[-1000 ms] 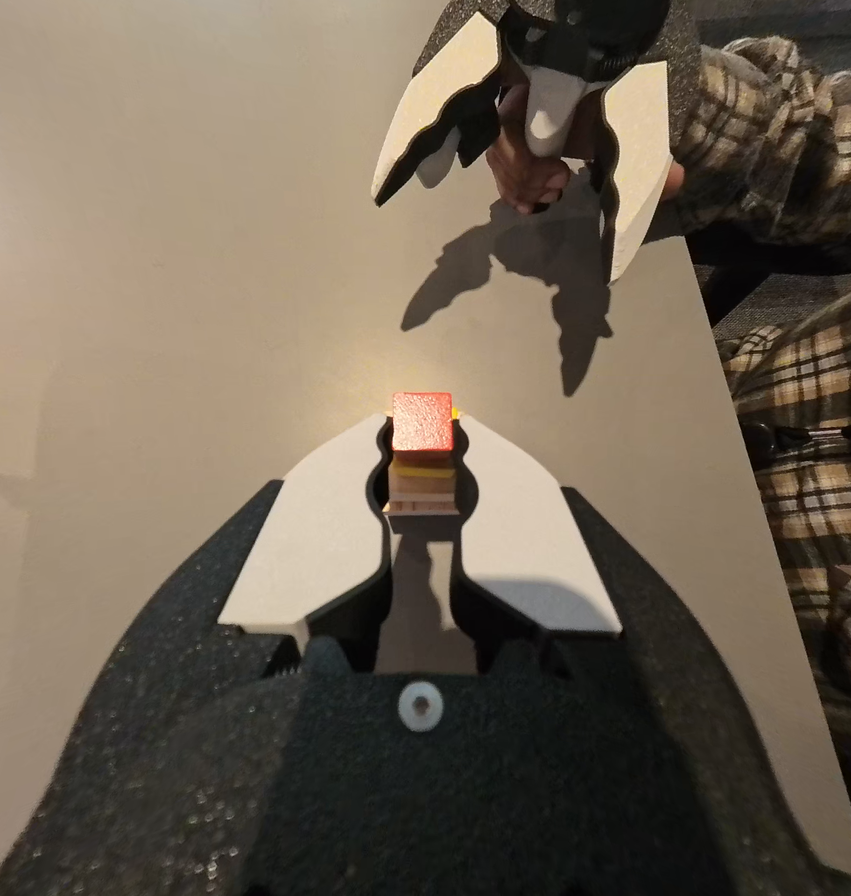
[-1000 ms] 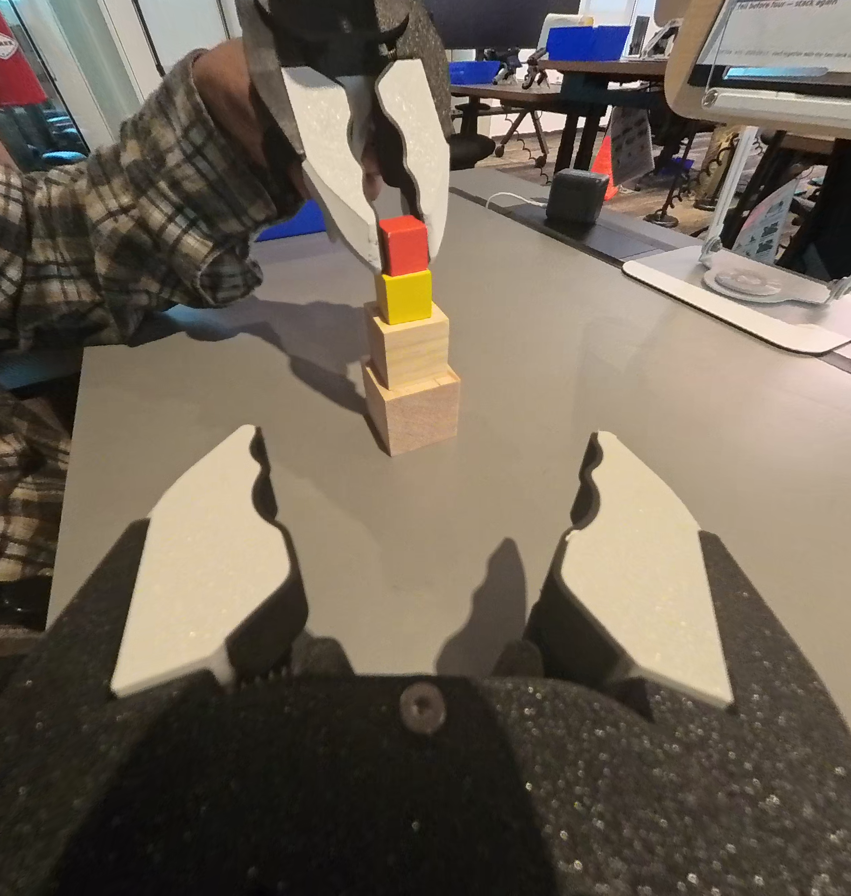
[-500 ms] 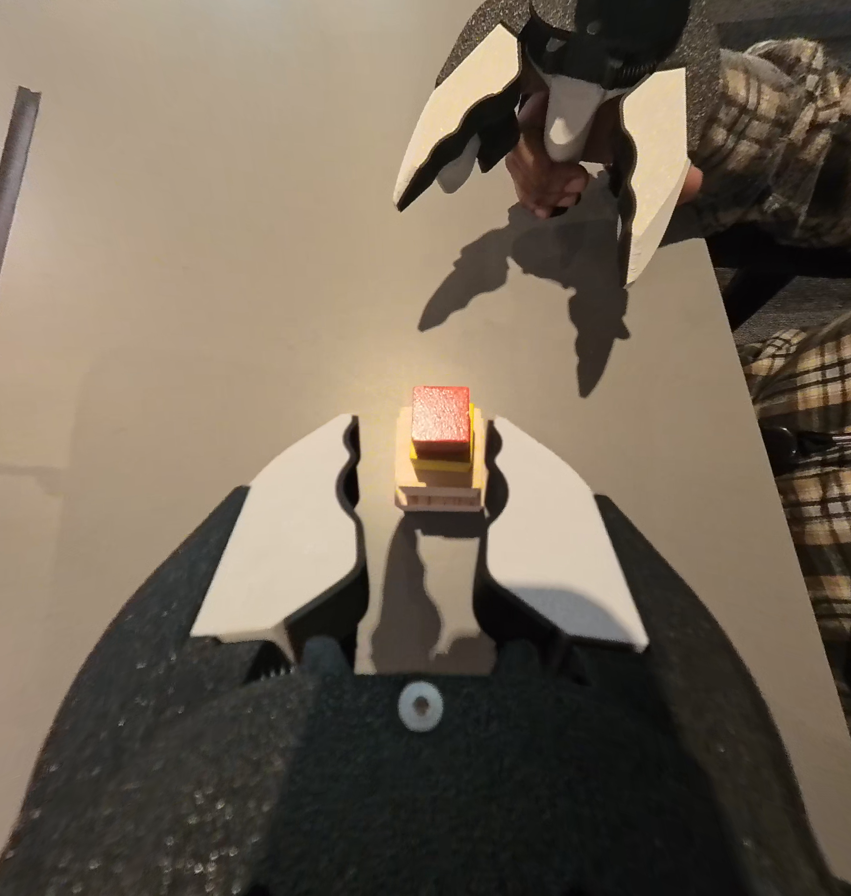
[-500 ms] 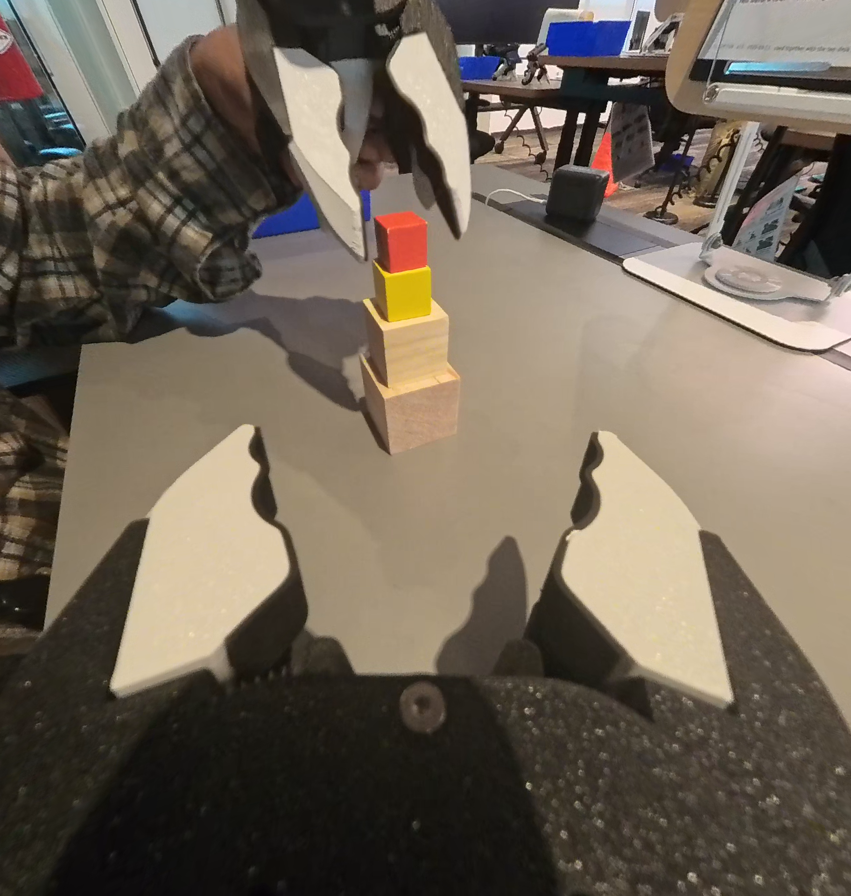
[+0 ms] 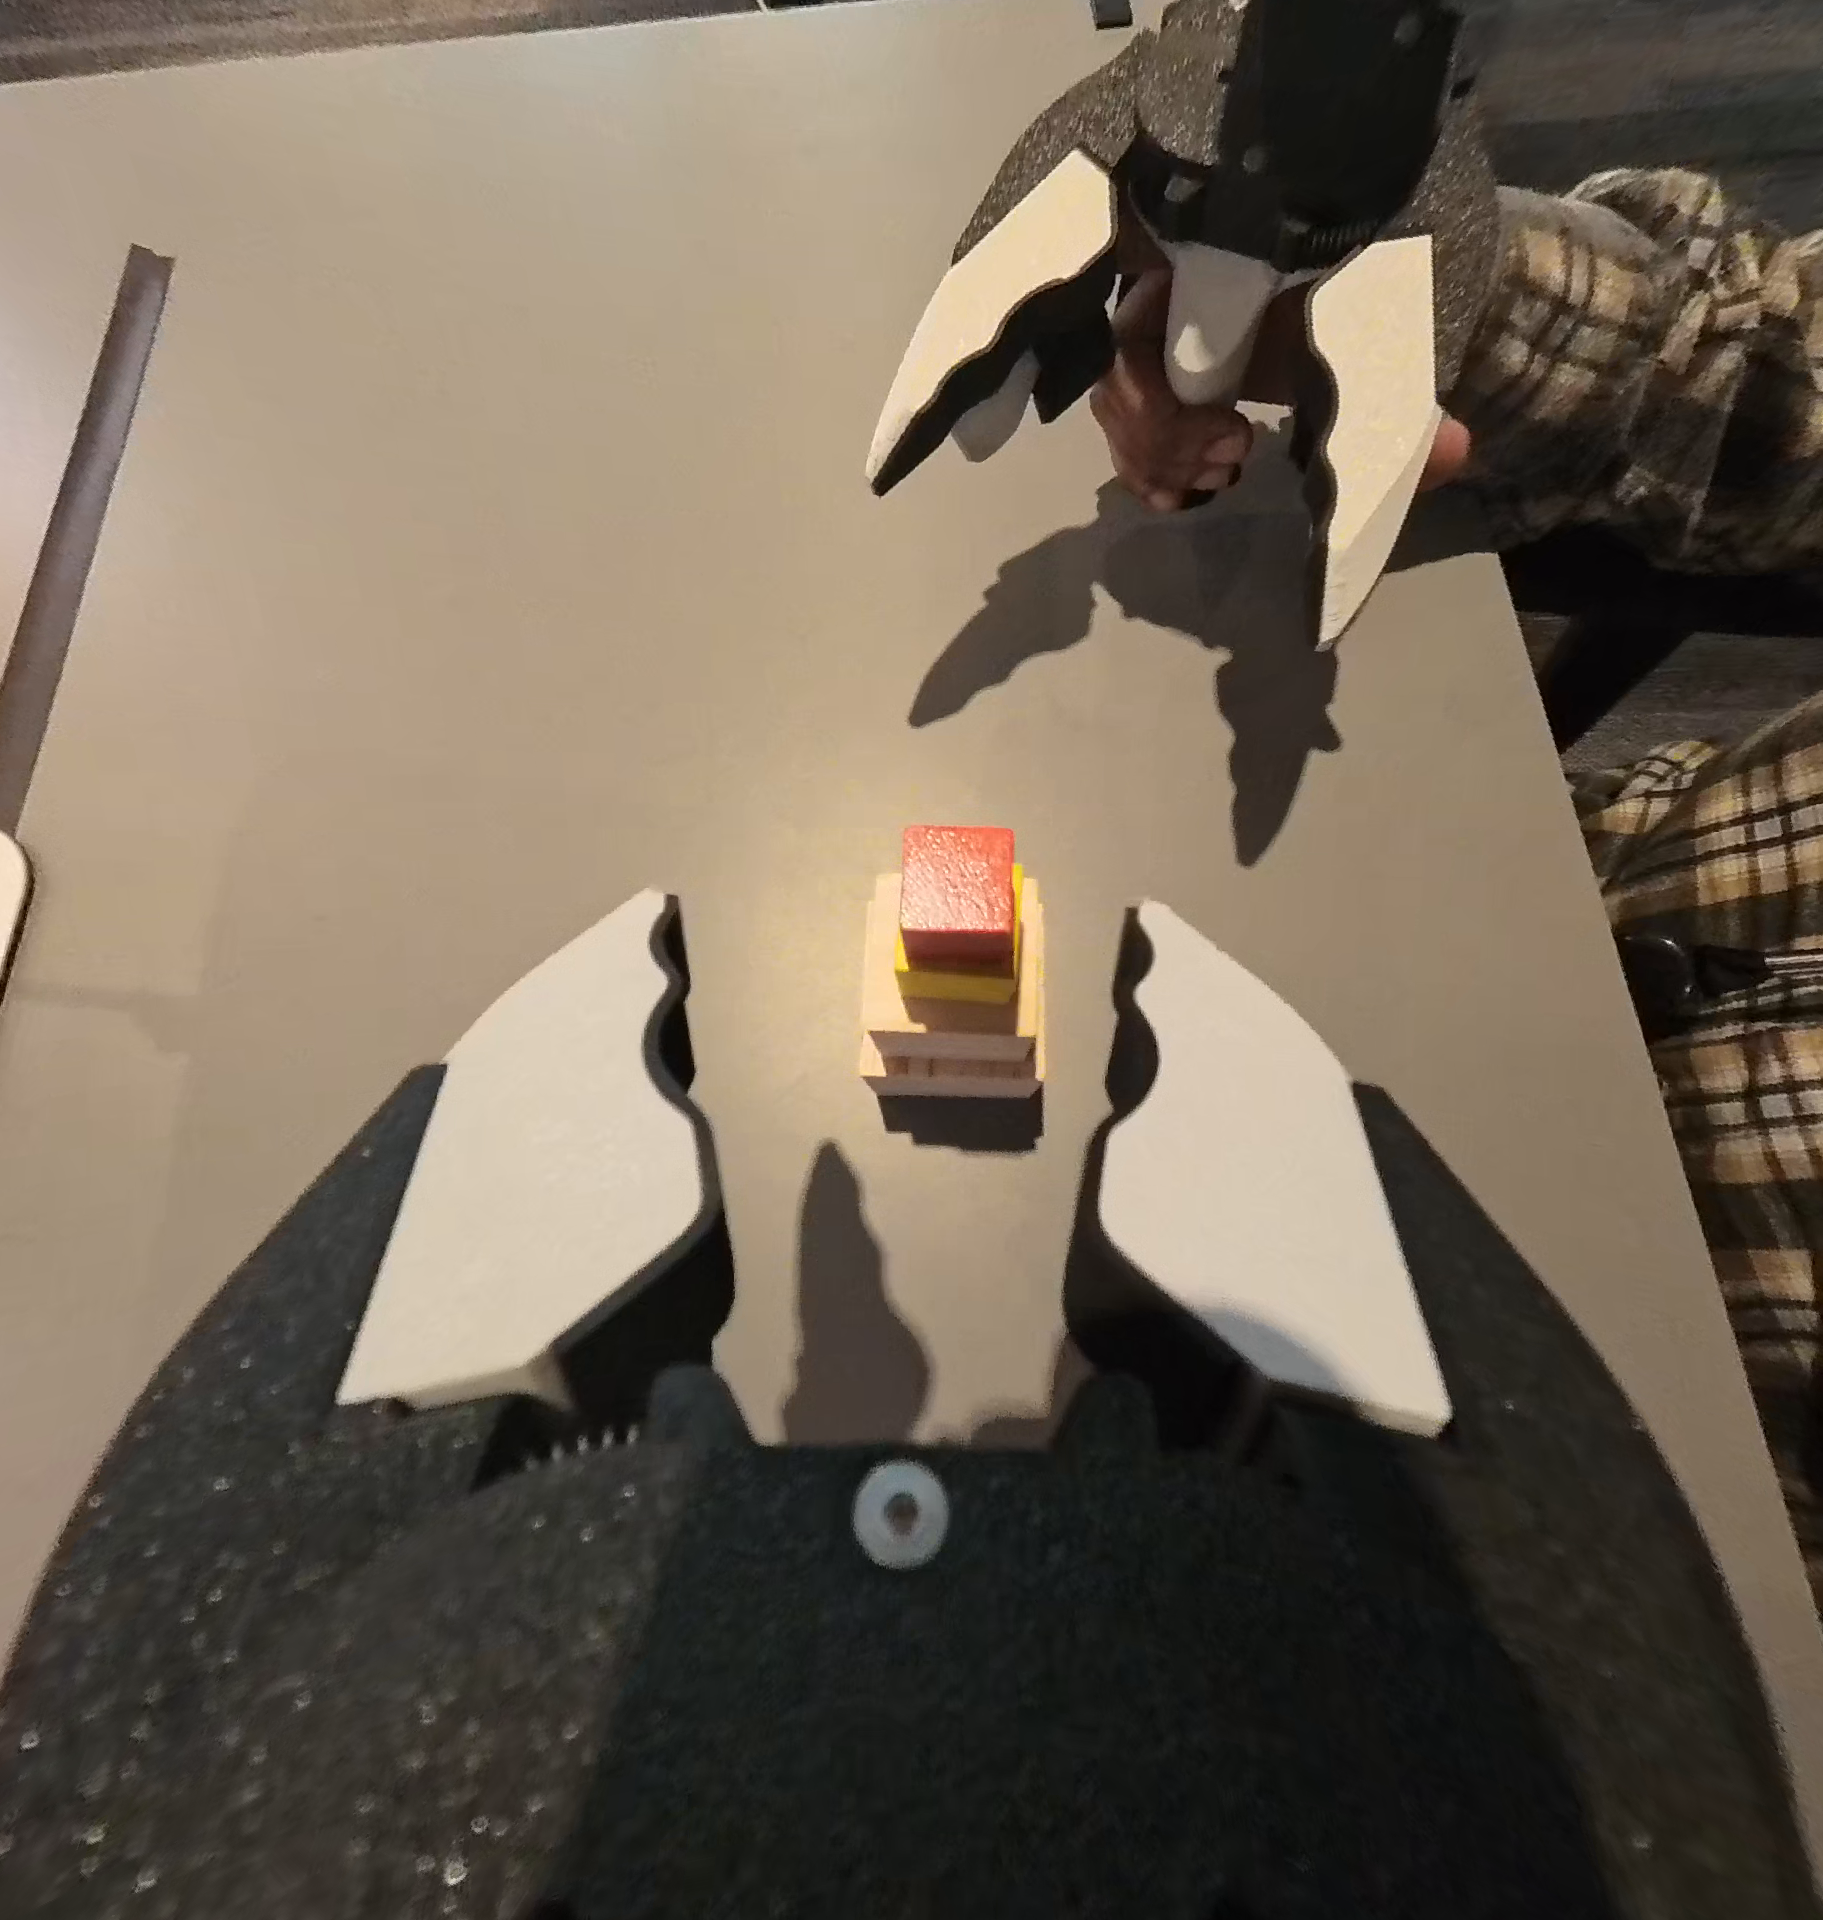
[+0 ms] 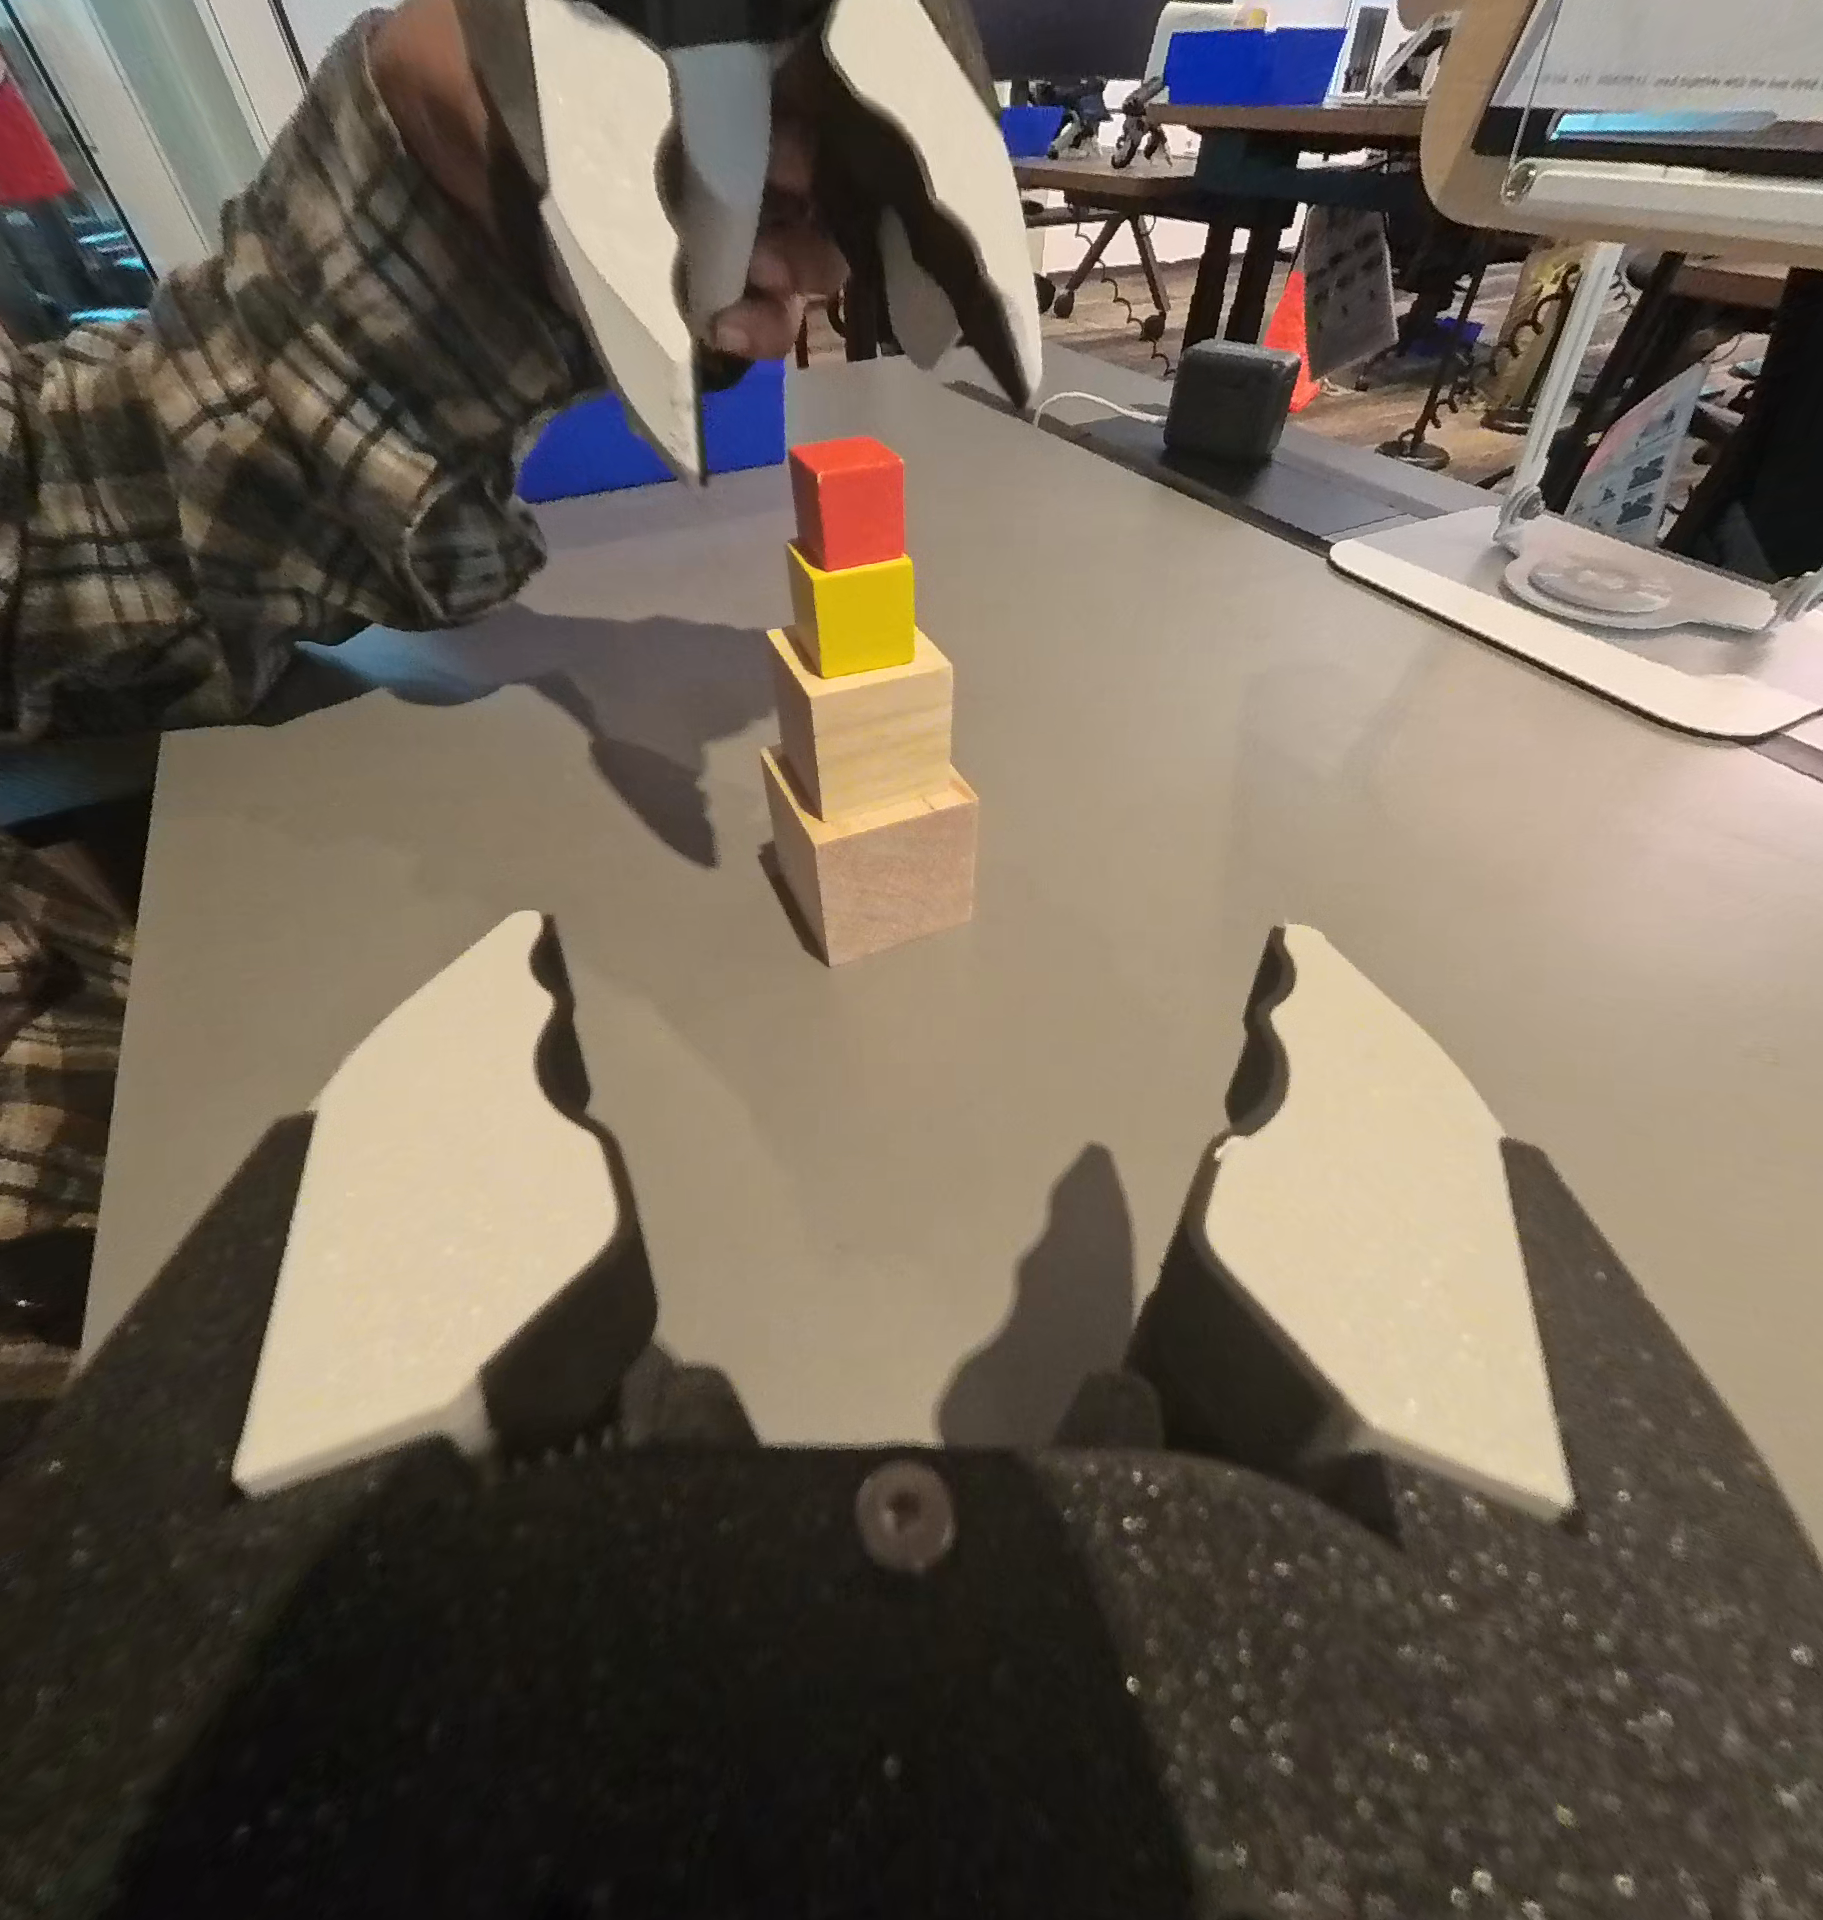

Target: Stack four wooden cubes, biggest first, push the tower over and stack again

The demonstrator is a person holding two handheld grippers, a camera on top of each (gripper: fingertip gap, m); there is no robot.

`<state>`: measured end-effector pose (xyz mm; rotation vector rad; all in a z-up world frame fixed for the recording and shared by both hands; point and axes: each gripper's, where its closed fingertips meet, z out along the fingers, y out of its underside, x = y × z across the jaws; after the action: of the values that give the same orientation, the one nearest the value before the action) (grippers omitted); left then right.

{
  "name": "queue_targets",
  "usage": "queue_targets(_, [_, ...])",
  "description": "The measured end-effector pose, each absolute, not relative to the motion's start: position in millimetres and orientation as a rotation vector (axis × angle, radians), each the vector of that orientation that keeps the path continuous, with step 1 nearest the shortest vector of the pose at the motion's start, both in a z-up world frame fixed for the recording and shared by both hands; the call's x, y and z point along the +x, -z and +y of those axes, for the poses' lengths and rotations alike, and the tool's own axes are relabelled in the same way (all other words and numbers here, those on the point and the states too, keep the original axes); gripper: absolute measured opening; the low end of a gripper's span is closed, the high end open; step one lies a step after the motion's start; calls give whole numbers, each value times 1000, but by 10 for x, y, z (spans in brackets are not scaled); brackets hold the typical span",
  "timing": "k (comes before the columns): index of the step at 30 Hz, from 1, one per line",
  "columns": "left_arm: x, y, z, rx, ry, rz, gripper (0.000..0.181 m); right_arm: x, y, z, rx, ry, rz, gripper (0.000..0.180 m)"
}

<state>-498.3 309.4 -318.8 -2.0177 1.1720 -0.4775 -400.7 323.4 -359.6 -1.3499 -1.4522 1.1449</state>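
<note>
A tower of four cubes stands on the grey table (image 6: 1250, 831): a large plain wooden cube (image 6: 886, 873) at the bottom, a smaller plain one (image 6: 865, 727), a yellow one (image 6: 853, 613) and a red one (image 6: 847, 504) on top. The left wrist view looks down on the red cube (image 5: 957, 881), the yellow cube (image 5: 954, 982) and the wood below (image 5: 954, 1075). My left gripper (image 5: 902, 909) is open and empty, just above the tower; it also shows in the right wrist view (image 6: 860, 436). My right gripper (image 6: 912, 925) is open and empty, short of the tower and apart from it; it also shows in the left wrist view (image 5: 1104, 561).
A person's plaid sleeve (image 6: 263, 468) reaches in from the left. A small black box (image 6: 1234, 400) with a cable sits at the table's far edge. A white stand base (image 6: 1613, 644) lies at the right. The table edge (image 5: 1572, 831) runs close to the tower's right. About 12 cm separates my left fingertips from my right. Left tips and right tips are each some 10 cm from the large plain wooden cube (image 6: 886, 873).
My left gripper has let go of the red cube, opened wide and lifted away above the tower. The tower stands still. My right gripper has stayed in place.
</note>
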Motion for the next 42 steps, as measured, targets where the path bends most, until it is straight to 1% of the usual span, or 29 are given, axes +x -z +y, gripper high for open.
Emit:
queue_targets(10, [-5278, 3009, 3016, -1975, 446, 1027, 79, -3966, 3572, 3279, -1361, -1110, -1462, 121])
queue_targets(17, [-5772, 3294, 2723, -1934, 371, 902, 79, -3914, 3568, 3364, -1383, -982, -1577, 121])
queue_targets(21, [-5977, 3388, 2574, -1799, 414, 820, 76, -3884, 3585, 3456, -1384, -880, -1702, 114])
queue_targets(23, [-6087, 3401, 2562, -1736, 463, 733, 70, -3878, 3595, 3514, -1400, -854, -1757, 111])
queue_targets(27, [-6223, 3381, 2587, -1700, 552, 611, 67, -3915, 3585, 3611, -1398, -789, -1837, 105])
queue_targets(28, [-6247, 3361, 2598, -1693, 541, 597, 67, -3933, 3583, 3622, -1393, -775, -1858, 99])
queue_targets(29, [-6261, 3340, 2600, -1686, 526, 593, 67, -3943, 3587, 3611, -1382, -769, -1896, 79])
queue_targets(30, [-6280, 3322, 2604, -1681, 500, 588, 66, -3919, 3611, 3541, -1365, -786, -1981, 32])
queue_targets(31, [-6299, 3310, 2610, -1676, 471, 584, 65, -3892, 3640, 3467, -1356, -808, -2070, 0])
queue_targets(34, [-6315, 3305, 2620, -1676, 419, 585, 60, -3971, 3707, 3442, -1408, -746, -2148, 0])
queue_targets(37, [-6305, 3344, 2631, -1691, 399, 599, 60, -4039, 3810, 3360, -1385, -628, -2286, 0])
queue_targets(42, [-6285, 3382, 2631, -1703, 398, 615, 60, -4161, 3851, 3197, -1298, -597, -2446, 0])
